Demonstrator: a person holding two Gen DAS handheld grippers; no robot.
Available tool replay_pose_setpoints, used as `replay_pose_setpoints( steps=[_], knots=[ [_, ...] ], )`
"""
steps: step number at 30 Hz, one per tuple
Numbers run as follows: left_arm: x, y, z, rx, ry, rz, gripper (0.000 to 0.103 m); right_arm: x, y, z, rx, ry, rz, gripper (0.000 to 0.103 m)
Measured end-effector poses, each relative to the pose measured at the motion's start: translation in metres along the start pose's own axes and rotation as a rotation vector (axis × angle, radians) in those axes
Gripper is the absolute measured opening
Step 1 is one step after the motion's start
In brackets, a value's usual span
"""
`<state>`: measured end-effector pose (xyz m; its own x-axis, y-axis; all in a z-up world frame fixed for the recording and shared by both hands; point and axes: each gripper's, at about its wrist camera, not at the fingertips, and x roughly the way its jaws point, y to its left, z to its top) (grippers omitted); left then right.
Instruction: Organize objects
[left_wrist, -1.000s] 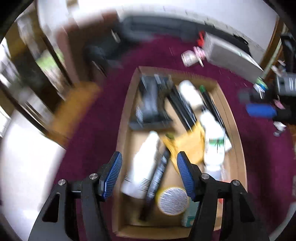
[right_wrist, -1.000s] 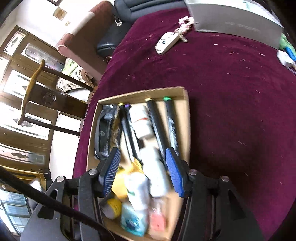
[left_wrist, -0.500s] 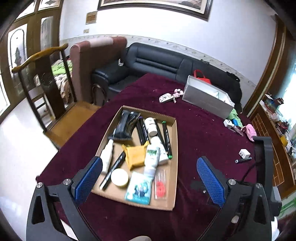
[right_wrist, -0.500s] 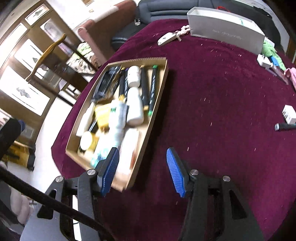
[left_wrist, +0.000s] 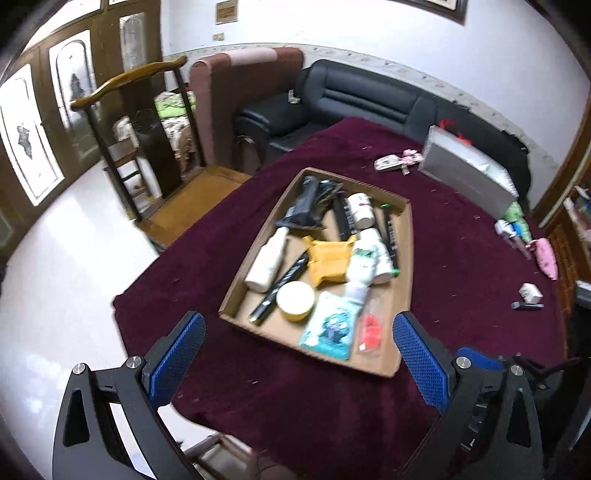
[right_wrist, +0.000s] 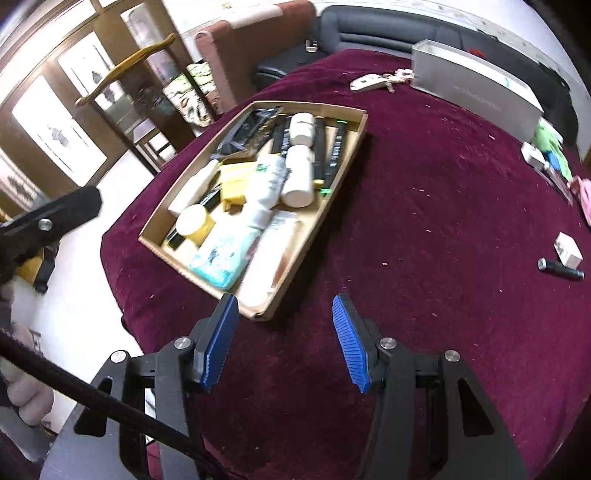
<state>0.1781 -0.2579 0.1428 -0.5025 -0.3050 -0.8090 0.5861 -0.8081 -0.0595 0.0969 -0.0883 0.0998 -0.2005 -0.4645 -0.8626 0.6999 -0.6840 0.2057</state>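
Cardboard tray (left_wrist: 402, 291) of toiletries near silver box (left_wrist: 461, 177), both hand-held grippers (left_wrist: 299, 354) (right_wrist: 284, 332) wide, empty.

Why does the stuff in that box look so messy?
Inside the cardboard tray, things lie jumbled: white bottles tipped on their sides, a yellow pouch crumpled between them, and black markers at different angles. A few small things, such as a white block and a black tube, lie loose on the maroon cloth outside it.
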Motion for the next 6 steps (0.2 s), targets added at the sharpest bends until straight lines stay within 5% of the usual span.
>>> replay_pose_setpoints(
  steps=[6],
  knots=[
    [-0.001,0.012,0.002,-0.02,0.018,0.063,0.1,0.005,0.02,0.0,-0.047,0.007,0.01,0.053]
  ],
)
